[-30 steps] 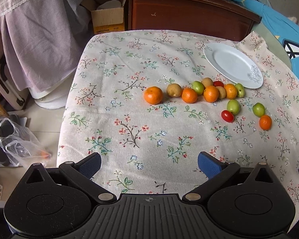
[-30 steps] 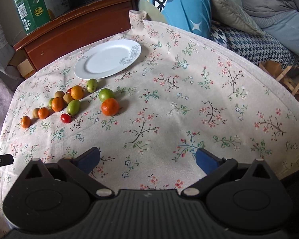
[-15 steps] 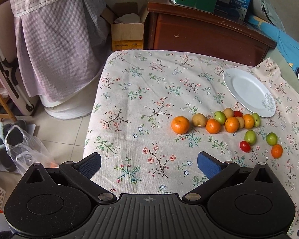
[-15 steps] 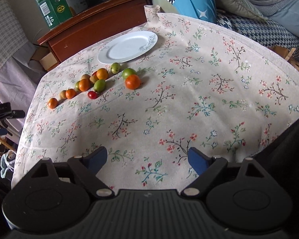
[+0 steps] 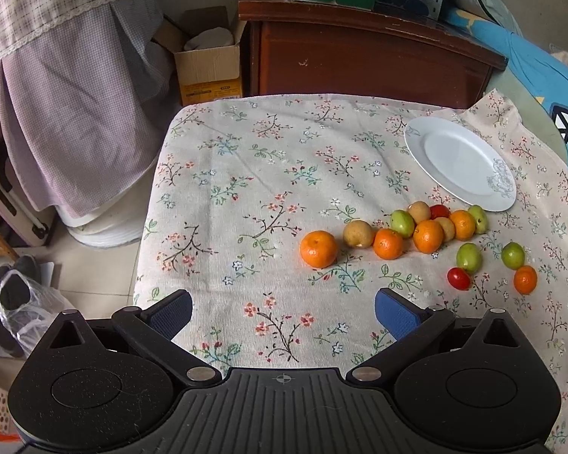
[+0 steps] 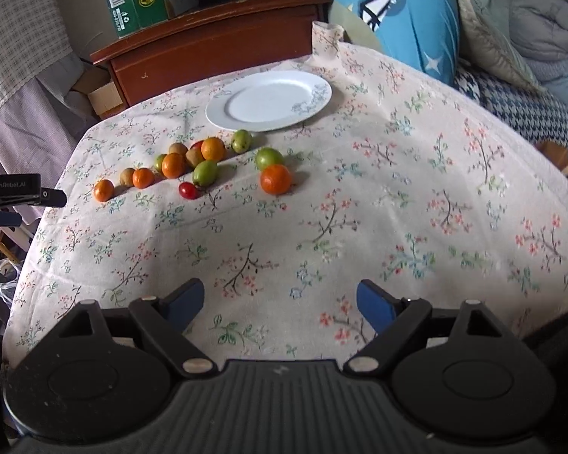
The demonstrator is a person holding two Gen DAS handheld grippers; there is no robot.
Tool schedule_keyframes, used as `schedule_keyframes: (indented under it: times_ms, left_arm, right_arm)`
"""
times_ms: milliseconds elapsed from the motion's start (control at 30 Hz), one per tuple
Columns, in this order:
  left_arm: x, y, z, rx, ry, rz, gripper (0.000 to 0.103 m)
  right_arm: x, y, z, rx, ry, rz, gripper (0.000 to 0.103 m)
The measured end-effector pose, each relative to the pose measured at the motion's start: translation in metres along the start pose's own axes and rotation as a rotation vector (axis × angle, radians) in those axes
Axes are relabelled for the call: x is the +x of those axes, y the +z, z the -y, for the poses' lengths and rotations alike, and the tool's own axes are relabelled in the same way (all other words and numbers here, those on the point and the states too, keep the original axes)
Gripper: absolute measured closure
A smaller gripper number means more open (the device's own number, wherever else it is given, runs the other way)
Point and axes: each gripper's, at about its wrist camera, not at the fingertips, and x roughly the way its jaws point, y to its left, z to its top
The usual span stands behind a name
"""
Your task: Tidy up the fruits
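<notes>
The left gripper is hovering over bare floral tablecloth at the bottom of its frame, its 2 blue pads spread wide and grasping nothing. The right gripper is likewise standing released, nothing between its pads. The fruits are lying in a loose row at centre right of the left view, just below the white plate sitting empty at upper right.

The worktop wears a floral cloth. On it lie a white plate, bare, and just beside it loose fruits.
</notes>
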Motion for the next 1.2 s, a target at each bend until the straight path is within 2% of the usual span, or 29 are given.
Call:
schedule_keyframes:
  times_ms: [200, 400, 500, 733, 867, 967, 1033, 1200]
  left_arm:
    - [0.020, 0.017, 0.008, 0.093, -0.066, 0.018, 0.000]
    - [0.043, 0.019, 0.016, 0.170, -0.082, 0.002, 0.001]
    - [0.050, 0.020, 0.017, 0.186, -0.083, -0.004, 0.001]
    - [0.066, 0.022, 0.021, 0.217, -0.075, -0.012, 0.002]
    - [0.073, 0.021, 0.025, 0.234, -0.056, -0.030, 0.002]
    - [0.075, 0.020, 0.028, 0.242, -0.061, -0.034, 0.002]
    - [0.076, 0.020, 0.030, 0.247, -0.066, -0.033, 0.002]
    - [0.080, 0.020, 0.033, 0.257, -0.066, -0.037, 0.004]
  right_arm:
    - [0.033, 0.052, 0.003, -0.047, 0.086, 0.008, 0.016]
    - [0.069, 0.081, 0.001, -0.138, 0.130, 0.002, 0.018]
    - [0.081, 0.083, 0.004, -0.135, 0.111, 0.003, 0.020]
    - [0.098, 0.081, 0.006, -0.118, 0.091, -0.061, 0.021]
    - [0.100, 0.079, 0.002, -0.143, 0.091, -0.058, 0.022]
    - [0.105, 0.080, 0.001, -0.140, 0.081, -0.073, 0.023]
    - [0.108, 0.080, 0.002, -0.130, 0.084, -0.087, 0.028]
    - [0.110, 0.081, 0.002, -0.134, 0.084, -0.084, 0.028]
